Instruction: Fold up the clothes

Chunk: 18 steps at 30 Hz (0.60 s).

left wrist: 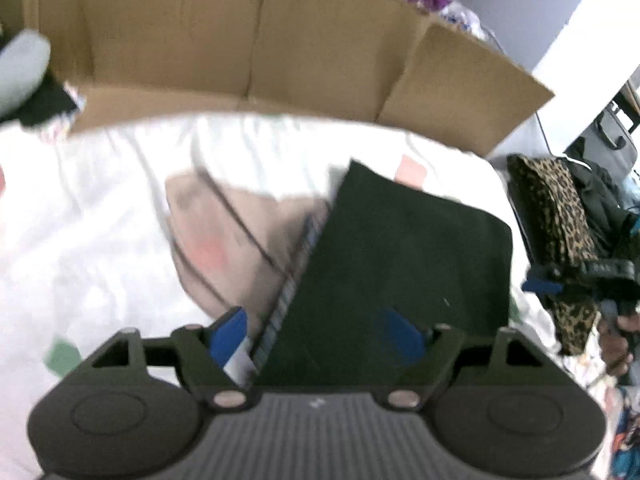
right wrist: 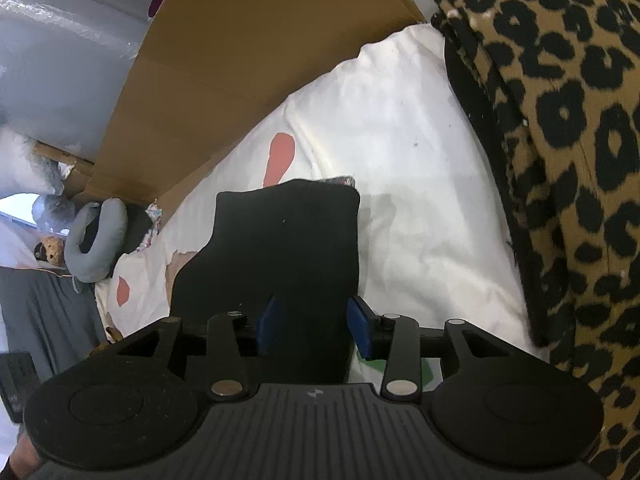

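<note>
We see a folded dark garment (left wrist: 404,248) lying flat on the white bedcover (left wrist: 100,220), partly overlapping a beige garment (left wrist: 224,232). The left gripper (left wrist: 316,332) hovers above its near edge, blue fingers (left wrist: 230,334) spread wide and holding nothing. The right gripper (right wrist: 314,326) stands partly open, its fingers (right wrist: 362,330) flanking the dark garment without pressing it. A leopard-print cloth (right wrist: 560,140) lies beside, with a cardboard panel (left wrist: 260,40) behind.

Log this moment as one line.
left gripper: open | right gripper: open | black garment: folded, on bed
</note>
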Tool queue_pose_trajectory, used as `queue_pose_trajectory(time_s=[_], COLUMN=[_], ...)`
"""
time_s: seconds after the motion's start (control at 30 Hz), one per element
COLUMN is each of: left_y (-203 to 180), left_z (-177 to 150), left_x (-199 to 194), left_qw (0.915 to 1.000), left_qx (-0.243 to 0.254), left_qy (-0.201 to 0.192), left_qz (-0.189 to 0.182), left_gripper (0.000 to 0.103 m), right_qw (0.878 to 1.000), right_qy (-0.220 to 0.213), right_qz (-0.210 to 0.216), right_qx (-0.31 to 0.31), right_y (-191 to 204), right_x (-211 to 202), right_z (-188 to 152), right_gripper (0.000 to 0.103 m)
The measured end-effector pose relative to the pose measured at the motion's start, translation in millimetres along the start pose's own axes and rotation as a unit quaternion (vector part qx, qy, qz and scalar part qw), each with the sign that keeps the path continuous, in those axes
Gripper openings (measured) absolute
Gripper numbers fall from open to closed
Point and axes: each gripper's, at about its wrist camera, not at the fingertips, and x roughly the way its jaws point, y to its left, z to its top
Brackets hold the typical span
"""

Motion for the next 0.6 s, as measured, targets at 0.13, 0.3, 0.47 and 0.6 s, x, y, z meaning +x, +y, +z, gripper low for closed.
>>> queue_pose_trajectory(time_s=[0.13, 0.3, 0.47, 0.6], left_y=[13, 11, 6, 6], left_z=[18, 33, 34, 29], left_x=[5, 26, 59, 85], left_qw=[0.9998, 0.9973, 0.9944, 0.9929], left_qx=[0.02, 0.068, 0.069, 0.051], left_qy=[-0.004, 0.005, 0.023, 0.044], left_qz=[-0.007, -0.026, -0.077, -0.098], left_gripper=[0.084, 0.086, 0.089, 0.089], right_qw=[0.999, 0.999, 0.999, 0.999], right_qy=[-0.01, -0.01, -0.002, 0.005], right_qz=[0.027, 0.023, 0.017, 0.015], right_qx=[0.028, 0.036, 0.043, 0.042], right_y=[-5, -7, -9, -8], right_x=[-3, -3, 7, 20], right_z=[-9, -23, -41, -53], right_gripper=[0.059, 0.067, 0.067, 0.067])
